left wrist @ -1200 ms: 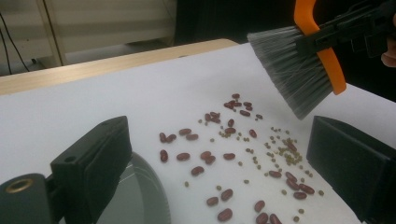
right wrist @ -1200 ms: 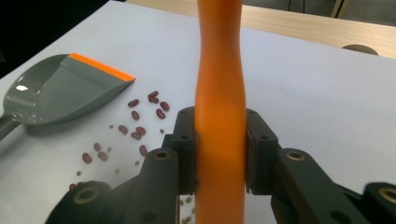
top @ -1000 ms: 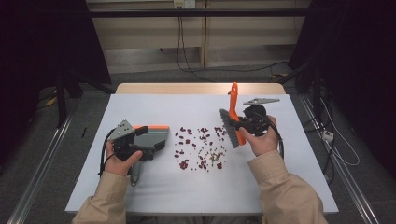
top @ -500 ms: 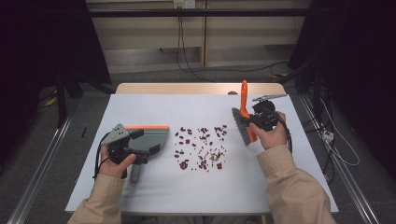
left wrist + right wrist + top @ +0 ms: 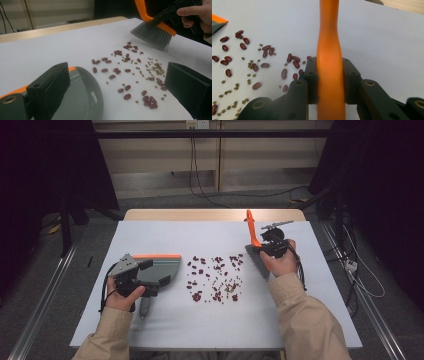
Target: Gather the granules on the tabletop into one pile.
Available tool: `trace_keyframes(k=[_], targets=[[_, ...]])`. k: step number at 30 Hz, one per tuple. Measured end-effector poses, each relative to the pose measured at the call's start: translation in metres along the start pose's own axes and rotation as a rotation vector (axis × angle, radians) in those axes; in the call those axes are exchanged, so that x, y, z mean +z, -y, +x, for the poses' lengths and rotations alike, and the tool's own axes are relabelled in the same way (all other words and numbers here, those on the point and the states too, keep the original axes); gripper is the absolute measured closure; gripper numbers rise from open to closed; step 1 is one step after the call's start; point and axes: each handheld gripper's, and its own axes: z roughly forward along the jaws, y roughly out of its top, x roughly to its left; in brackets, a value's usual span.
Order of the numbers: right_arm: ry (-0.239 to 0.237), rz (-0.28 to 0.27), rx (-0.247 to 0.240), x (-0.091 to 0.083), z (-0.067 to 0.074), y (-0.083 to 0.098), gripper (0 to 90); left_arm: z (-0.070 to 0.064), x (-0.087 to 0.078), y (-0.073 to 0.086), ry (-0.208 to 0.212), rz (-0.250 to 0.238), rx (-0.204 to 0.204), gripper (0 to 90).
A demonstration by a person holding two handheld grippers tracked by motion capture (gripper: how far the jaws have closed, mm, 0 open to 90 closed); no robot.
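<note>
Right gripper: the black two-jaw right gripper [image 5: 267, 249] sits in the person's right hand [image 5: 281, 262] at the right side of the table; in the right gripper view its jaws are clamped from both sides on the orange handle.
Brush: a hand brush with an orange plastic handle and grey bristles [image 5: 254, 245] is held with the handle rising up and away from the person and the bristle head pointing down at the table; in the left gripper view the bristle tips [image 5: 152, 37] hang just beside the far edge of the scattered beans, and whether they touch the table I cannot tell.
Left gripper: the black left gripper with a grey three-cornered plate on top [image 5: 132, 279] is in the person's left hand [image 5: 122, 296] at the left side of the table; its jaws stand wide in the left gripper view, one jaw over the dustpan and the other off to the side above the table, and whether they grip anything I cannot tell.
Dustpan: a grey plastic dustpan with an orange strip along its far edge [image 5: 162, 268] lies flat on the table at the left gripper, its open mouth facing the beans.
Beans: dark red kidney beans mixed with small green beans [image 5: 215, 277] lie loosely scattered on the table between dustpan and brush, apart from both.
Table: a white-topped table with a pale wooden far edge [image 5: 200, 320] bears everything.
Sleeves: beige sleeves [image 5: 305, 320] cover both forearms.
</note>
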Motion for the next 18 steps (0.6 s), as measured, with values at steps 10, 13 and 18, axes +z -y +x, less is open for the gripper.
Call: trace_keyframes(k=[10,13,18], targets=[[0.018,0.007,-0.01,0.012,0.003,0.0,70.3,-0.002,0.003,0.001,0.007,0.013,0.011,6.1],[0.025,0.009,-0.009,0.016,0.003,0.001,70.1,-0.002,0.002,0.001,0.002,0.007,0.006,6.1],[0.035,0.013,-0.017,0.018,0.004,0.001,69.3,-0.002,0.001,0.001,0.0,0.008,0.01,6.1]])
